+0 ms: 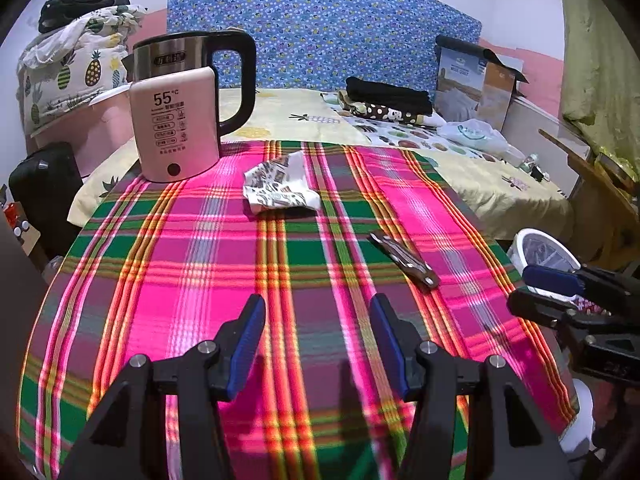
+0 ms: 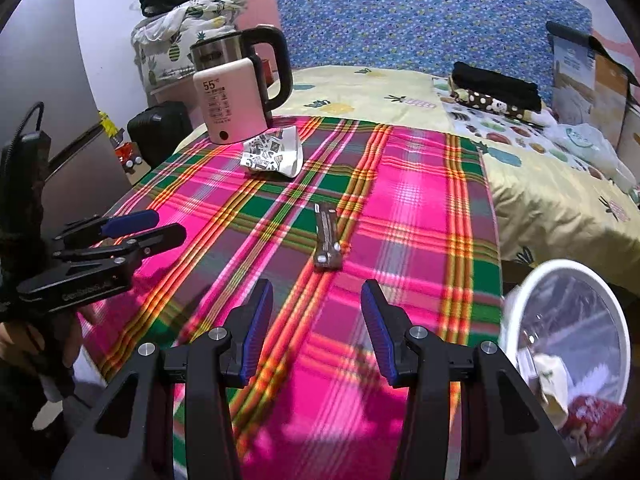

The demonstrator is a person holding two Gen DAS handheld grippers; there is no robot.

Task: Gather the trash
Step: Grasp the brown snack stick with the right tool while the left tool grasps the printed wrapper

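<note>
A crumpled printed paper wrapper (image 1: 280, 184) lies on the plaid cloth near the kettle; it also shows in the right wrist view (image 2: 274, 152). A folded pocket tool (image 1: 404, 258) lies mid-table, ahead of the right gripper (image 2: 328, 244). A white-rimmed trash bin (image 2: 568, 344) with a clear liner stands off the table's right edge and holds some scraps; it also shows in the left wrist view (image 1: 540, 252). My left gripper (image 1: 318, 308) is open and empty above the cloth. My right gripper (image 2: 317, 292) is open and empty above the near edge.
An electric kettle (image 1: 180, 108) stands at the table's far left corner. The plaid-covered table (image 1: 200, 260) adjoins a bed (image 1: 500, 184) with folded clothes, a plastic bag and a cardboard box. A black suitcase (image 1: 44, 192) stands at the left.
</note>
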